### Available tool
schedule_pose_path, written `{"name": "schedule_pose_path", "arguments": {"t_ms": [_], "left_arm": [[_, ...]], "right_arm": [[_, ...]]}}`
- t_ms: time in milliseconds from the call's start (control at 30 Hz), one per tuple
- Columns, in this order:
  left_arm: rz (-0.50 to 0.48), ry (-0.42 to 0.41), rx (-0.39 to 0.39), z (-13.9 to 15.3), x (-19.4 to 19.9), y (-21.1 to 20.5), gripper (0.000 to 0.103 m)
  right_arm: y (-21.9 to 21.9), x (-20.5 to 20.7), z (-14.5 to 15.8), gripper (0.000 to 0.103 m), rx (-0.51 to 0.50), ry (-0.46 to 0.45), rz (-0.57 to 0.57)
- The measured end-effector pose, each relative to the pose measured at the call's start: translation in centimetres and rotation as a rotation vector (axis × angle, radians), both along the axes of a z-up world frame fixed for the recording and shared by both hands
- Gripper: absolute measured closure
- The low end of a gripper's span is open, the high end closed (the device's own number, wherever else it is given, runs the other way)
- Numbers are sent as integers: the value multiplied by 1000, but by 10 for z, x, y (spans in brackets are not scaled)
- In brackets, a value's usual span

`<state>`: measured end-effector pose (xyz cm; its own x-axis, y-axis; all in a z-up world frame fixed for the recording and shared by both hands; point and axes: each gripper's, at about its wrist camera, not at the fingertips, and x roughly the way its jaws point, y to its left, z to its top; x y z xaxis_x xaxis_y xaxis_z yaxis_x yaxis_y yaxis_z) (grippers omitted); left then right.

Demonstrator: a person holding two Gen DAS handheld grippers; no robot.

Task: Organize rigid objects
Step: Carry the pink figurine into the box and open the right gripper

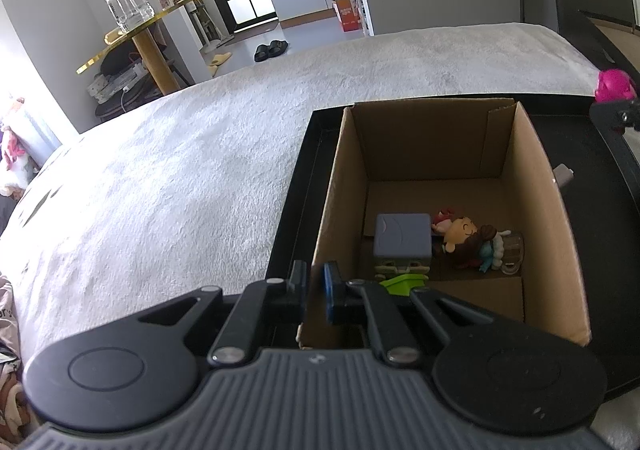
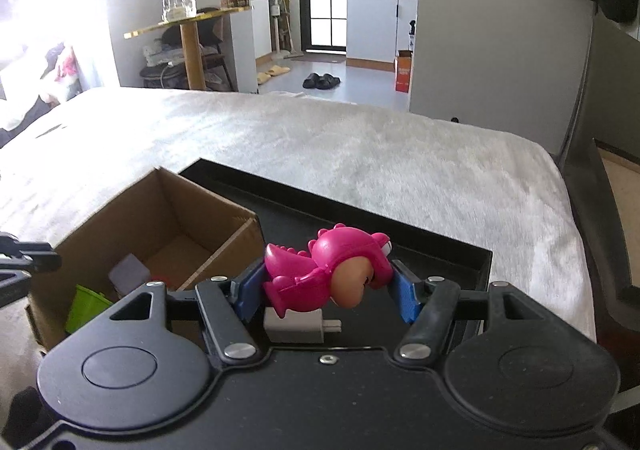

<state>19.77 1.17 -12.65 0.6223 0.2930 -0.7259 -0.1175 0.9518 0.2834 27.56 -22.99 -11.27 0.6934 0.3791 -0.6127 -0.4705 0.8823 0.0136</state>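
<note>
**Toy in the right fingers, box partly filled**

Left side first. My left gripper (image 1: 316,288) sits at the near left corner of the cardboard box (image 1: 536,209), its fingers narrow and pinching the box's left wall between them, one inside and one outside. Looks like I am steadying the box, though that is my reading.

Inside the box, near the left wall: a grey-blue block (image 1: 403,236) resting on a patterned piece I cannot identify, and a lime-green piece (image 1: 402,284) just beside my fingers. To their right lies a small doll figure (image 1: 476,246) on its side, touching the block's corner. The far half of the box floor is bare.

The box stands on a black tray (image 1: 296,201), which lies on the white bed cover (image 1: 180,153); the box takes the tray's left part.

Right of the box, on the tray: a grey plug adapter (image 2: 296,324), loose, lying directly under my right gripper (image 2: 326,286). That gripper's fingers are clamped on the pink dinosaur toy (image 2: 320,274), held clear of the tray, just right of the box's right wall.

Progress, as I judge it: several items are boxed, the dinosaur is lifted but not yet in, the adapter is untouched. Remaining: carry the toy left over the wall, release, then the adapter.
</note>
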Motion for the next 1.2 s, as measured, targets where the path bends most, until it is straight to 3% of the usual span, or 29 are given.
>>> {"name": "schedule_pose_path", "arguments": {"t_ms": [367, 667, 1200], "left_arm": [[10, -6, -12, 2, 1, 1, 95], [13, -18, -34, 4, 0, 3, 95], [21, -27, -75, 7, 0, 10, 96]], "right_arm": [[6, -7, 22, 40, 32, -8, 31], [33, -18, 43, 40, 44, -70, 108], [80, -20, 35, 40, 75, 11, 180]]}}
